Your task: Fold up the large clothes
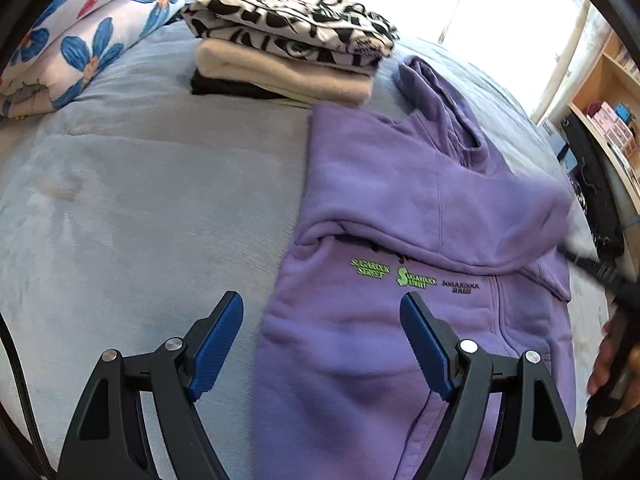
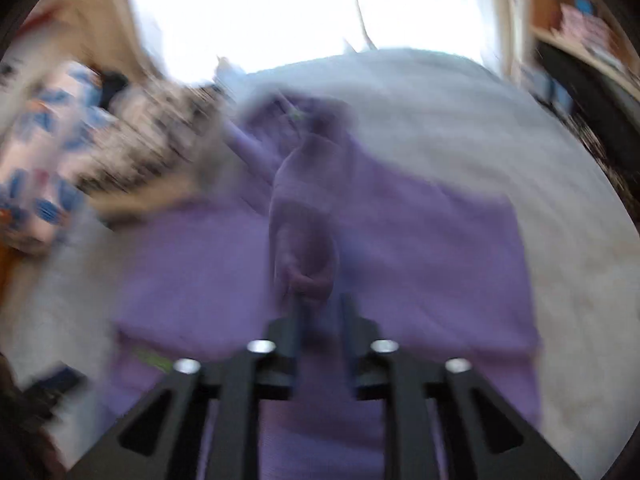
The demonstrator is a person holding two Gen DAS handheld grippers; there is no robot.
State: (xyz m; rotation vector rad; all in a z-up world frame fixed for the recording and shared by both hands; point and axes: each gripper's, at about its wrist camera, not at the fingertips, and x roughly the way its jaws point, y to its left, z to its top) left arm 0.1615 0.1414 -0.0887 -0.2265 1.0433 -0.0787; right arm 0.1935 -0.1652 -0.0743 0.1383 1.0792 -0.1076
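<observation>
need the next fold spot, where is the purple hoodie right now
In the left wrist view the purple hoodie lies on the grey bedspread, right of centre, just in front of the stack of folded clothes.

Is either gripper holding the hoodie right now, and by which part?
Left gripper is open, holding nothing. Right gripper pinches a bunched fold of the purple hoodie; blur hides which part.

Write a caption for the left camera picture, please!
Open left gripper hovers over a half-folded purple hoodie on the bed.

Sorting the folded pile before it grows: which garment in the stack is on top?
The white top with bold black lettering lies on top of the stack. Beneath it sits a plain cream garment, and a black one is at the bottom.
</observation>
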